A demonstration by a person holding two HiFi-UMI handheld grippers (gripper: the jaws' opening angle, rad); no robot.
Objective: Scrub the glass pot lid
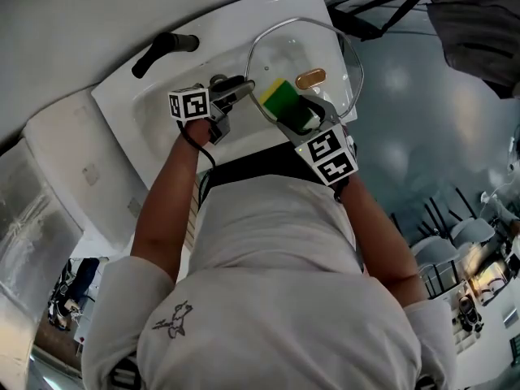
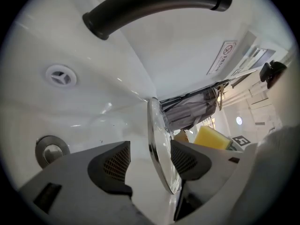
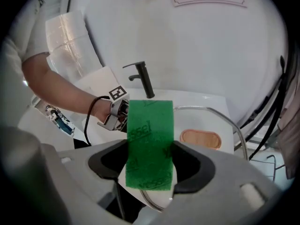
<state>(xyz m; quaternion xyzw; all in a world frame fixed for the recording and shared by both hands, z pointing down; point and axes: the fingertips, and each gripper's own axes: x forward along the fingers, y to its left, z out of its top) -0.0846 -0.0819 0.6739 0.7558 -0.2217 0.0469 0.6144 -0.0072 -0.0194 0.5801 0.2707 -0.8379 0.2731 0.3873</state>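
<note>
While the left gripper's (image 2: 151, 159) jaws stand spread, the round glass pot lid (image 2: 159, 139) stands edge-on between them. It is close to one pad and clear of the other, and beyond the tips it seems to lean in the white ceramic sink (image 1: 158, 108). The right gripper (image 3: 149, 165) pinches a green-faced yellow sponge (image 3: 150, 139), whose long side runs out past its tips. The lid's face lies just ahead and below, so this hand looks best placed to scrub.
</note>
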